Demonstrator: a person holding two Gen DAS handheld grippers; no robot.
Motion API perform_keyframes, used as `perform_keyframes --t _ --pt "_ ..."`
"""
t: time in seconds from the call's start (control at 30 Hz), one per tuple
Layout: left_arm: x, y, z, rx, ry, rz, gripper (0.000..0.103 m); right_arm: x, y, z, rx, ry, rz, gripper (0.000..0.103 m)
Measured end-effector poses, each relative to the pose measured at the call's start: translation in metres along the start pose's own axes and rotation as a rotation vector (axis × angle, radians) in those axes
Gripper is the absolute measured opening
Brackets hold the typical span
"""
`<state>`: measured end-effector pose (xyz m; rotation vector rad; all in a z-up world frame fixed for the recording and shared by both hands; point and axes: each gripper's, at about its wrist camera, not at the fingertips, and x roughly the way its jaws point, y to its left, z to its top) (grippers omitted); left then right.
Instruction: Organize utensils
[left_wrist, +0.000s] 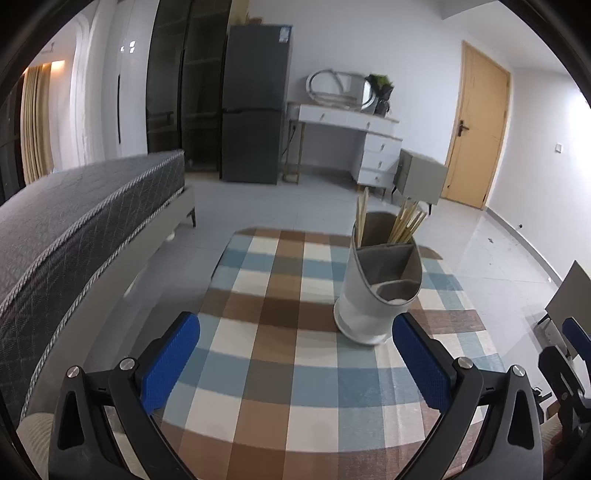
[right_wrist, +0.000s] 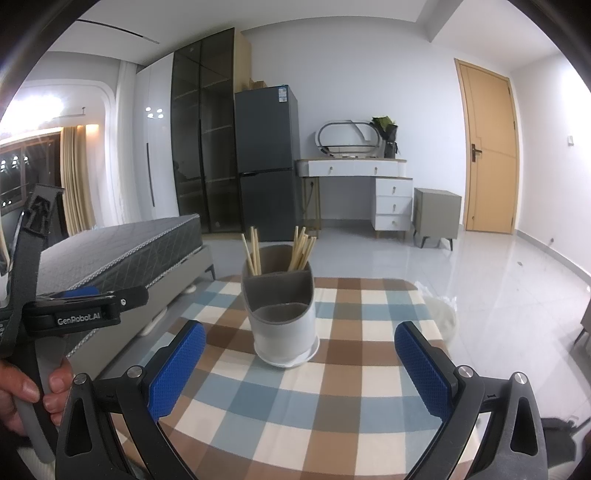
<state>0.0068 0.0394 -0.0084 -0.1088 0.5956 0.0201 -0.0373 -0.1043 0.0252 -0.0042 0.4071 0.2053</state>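
Note:
A white utensil holder (left_wrist: 373, 291) with grey inner compartments stands on a checked tablecloth (left_wrist: 288, 354). Several wooden chopsticks (left_wrist: 404, 223) stand in its rear compartment; the front compartments look empty. My left gripper (left_wrist: 295, 354) is open and empty, with the holder just ahead of its right finger. In the right wrist view the holder (right_wrist: 282, 321) stands straight ahead, with chopsticks (right_wrist: 301, 249) in the back. My right gripper (right_wrist: 300, 363) is open and empty, just short of the holder. The left gripper (right_wrist: 79, 306) shows side-on at the left, held by a hand.
A grey bed (left_wrist: 81, 221) lies to the left of the table. A fridge (right_wrist: 267, 162), a white desk (right_wrist: 365, 181), a small cabinet (right_wrist: 436, 212) and a wooden door (right_wrist: 487, 151) stand at the far wall. A white plastic bag (right_wrist: 441, 314) lies at the table's right edge.

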Motion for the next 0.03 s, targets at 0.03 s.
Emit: perform_keyframes --t 0.03 --pt "-0.0012 -0.0014 0.0007 0.011 -0.009 0.005 0.101 0.0008 0.0007 -0.0009 0.000 0.002 -0.001 0.103"
